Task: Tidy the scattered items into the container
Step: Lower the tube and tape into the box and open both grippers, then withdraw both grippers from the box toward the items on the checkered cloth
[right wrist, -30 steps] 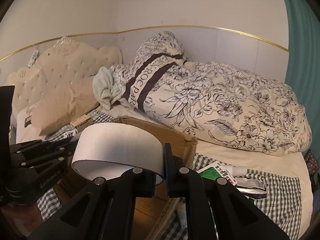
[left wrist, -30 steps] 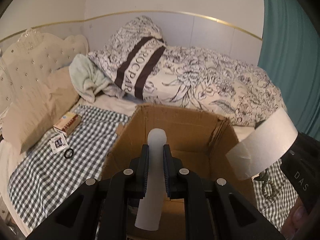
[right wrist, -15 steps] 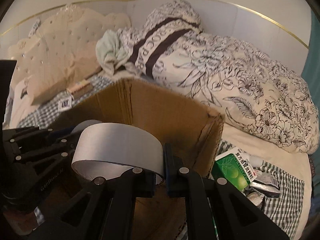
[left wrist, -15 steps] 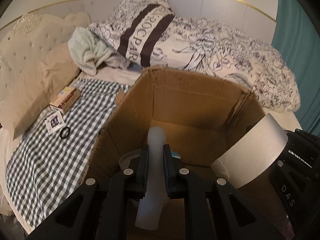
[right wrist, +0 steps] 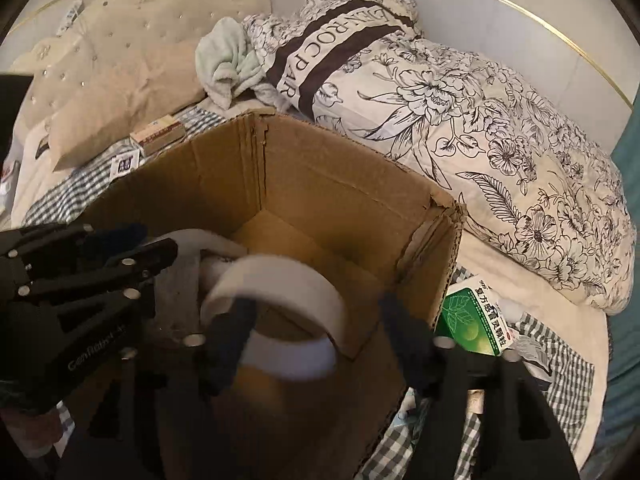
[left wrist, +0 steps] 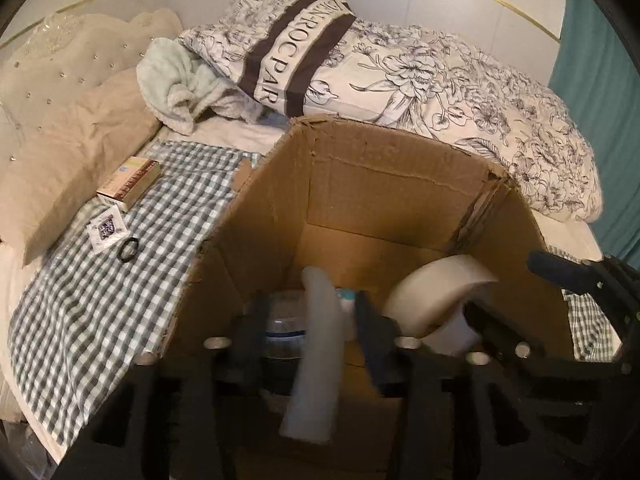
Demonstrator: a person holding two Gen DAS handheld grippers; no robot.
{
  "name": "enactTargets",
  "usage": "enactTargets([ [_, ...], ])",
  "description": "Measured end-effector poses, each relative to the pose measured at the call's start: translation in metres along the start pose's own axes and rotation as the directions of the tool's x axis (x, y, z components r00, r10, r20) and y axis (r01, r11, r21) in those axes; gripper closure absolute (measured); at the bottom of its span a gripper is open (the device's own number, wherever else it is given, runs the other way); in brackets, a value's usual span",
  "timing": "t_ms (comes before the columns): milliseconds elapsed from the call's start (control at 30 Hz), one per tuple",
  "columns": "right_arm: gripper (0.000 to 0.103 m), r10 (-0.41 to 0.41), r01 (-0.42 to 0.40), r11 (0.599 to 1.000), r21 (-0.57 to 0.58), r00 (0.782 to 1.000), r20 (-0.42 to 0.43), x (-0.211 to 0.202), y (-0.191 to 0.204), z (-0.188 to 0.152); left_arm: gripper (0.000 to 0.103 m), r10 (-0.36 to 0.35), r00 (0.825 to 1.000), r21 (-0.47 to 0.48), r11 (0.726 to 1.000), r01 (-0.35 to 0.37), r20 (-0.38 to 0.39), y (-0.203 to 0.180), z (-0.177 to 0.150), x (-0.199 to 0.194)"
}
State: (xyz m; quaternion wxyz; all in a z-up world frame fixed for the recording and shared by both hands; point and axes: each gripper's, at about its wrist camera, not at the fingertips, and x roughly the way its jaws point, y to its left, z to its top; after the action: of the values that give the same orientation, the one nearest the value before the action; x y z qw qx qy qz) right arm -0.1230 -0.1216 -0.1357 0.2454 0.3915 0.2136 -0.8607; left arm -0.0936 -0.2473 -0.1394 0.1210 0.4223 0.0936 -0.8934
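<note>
Both fisheye views looked steeply down, close over the open cardboard box, each from behind its own hand-held gripper at the bottom of the frame. The left view took the box from its left side, the right view from its right. Both shared the floral duvet across the top.

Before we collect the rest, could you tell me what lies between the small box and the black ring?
A small printed packet lies between the small box and black ring: left wrist view.
</note>
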Motion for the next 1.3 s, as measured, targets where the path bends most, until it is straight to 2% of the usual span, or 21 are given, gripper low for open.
enactTargets([
  [67,0.034,-0.005,0.005,1.000,-0.003,1.000,0.003,-0.005,0.000,-0.001,0.050,-0.012,1.000,-0.002,1.000,0.012,0.004,0.001,0.000,-0.004],
  [133,0.034,-0.008,0.008,1.000,-0.008,1.000,0.006,-0.010,0.000,-0.001,0.043,-0.008,1.000,-0.007,1.000,0.008,0.009,0.001,0.000,-0.008],
  [267,0.034,-0.017,0.018,1.000,-0.010,0.999,0.031,-0.023,-0.002,-0.003,0.042,-0.012,0.999,-0.006,1.000,0.013,0.037,-0.001,0.001,-0.021],
  [400,0.033,-0.030,0.029,1.000,0.012,0.995,0.097,-0.043,-0.006,-0.006,0.041,-0.014,0.997,-0.004,1.000,0.015,0.082,-0.005,0.001,-0.038],
  [500,0.031,-0.051,0.046,0.998,0.037,0.985,0.164,-0.061,-0.011,-0.008,0.036,-0.018,0.992,0.000,1.000,0.018,0.127,-0.008,0.002,-0.053],
  [567,0.026,-0.072,0.059,0.996,0.064,0.973,0.220,-0.076,-0.017,-0.011,0.032,-0.022,0.987,0.006,1.000,0.021,0.159,-0.011,0.002,-0.065],
  [633,0.026,-0.086,0.065,0.994,0.087,0.962,0.258,-0.087,-0.023,-0.013,0.027,-0.023,0.983,0.014,1.000,0.021,0.182,-0.014,0.002,-0.073],
  [800,0.026,-0.110,0.063,0.987,0.148,0.936,0.335,-0.115,-0.039,-0.020,0.024,-0.014,0.974,0.013,1.000,0.012,0.228,-0.021,0.001,-0.093],
  [867,0.021,-0.124,0.062,0.983,0.172,0.918,0.378,-0.128,-0.046,-0.024,0.017,-0.020,0.966,0.010,1.000,0.018,0.257,-0.024,0.001,-0.103],
  [933,0.017,-0.138,0.058,0.979,0.195,0.894,0.426,-0.141,-0.053,-0.029,0.003,-0.027,0.955,0.008,1.000,0.026,0.297,-0.028,0.001,-0.115],
  [967,0.016,-0.146,0.056,0.977,0.207,0.883,0.447,-0.148,-0.057,-0.032,0.001,-0.034,0.948,0.011,0.999,0.032,0.317,-0.031,0.001,-0.121],
  [1100,0.013,-0.164,0.053,0.971,0.234,0.860,0.484,-0.166,-0.070,-0.040,0.000,-0.047,0.923,0.034,0.999,0.037,0.383,-0.046,0.001,-0.141],
  [1233,0.000,-0.173,0.052,0.969,0.243,0.843,0.509,-0.177,-0.082,-0.050,0.000,-0.065,0.900,0.053,0.998,0.046,0.431,-0.061,-0.001,-0.157],
  [1300,0.000,-0.194,0.076,0.968,0.240,0.832,0.520,-0.183,-0.084,-0.056,0.000,-0.064,0.894,0.060,0.997,0.042,0.444,-0.070,-0.001,-0.161],
])
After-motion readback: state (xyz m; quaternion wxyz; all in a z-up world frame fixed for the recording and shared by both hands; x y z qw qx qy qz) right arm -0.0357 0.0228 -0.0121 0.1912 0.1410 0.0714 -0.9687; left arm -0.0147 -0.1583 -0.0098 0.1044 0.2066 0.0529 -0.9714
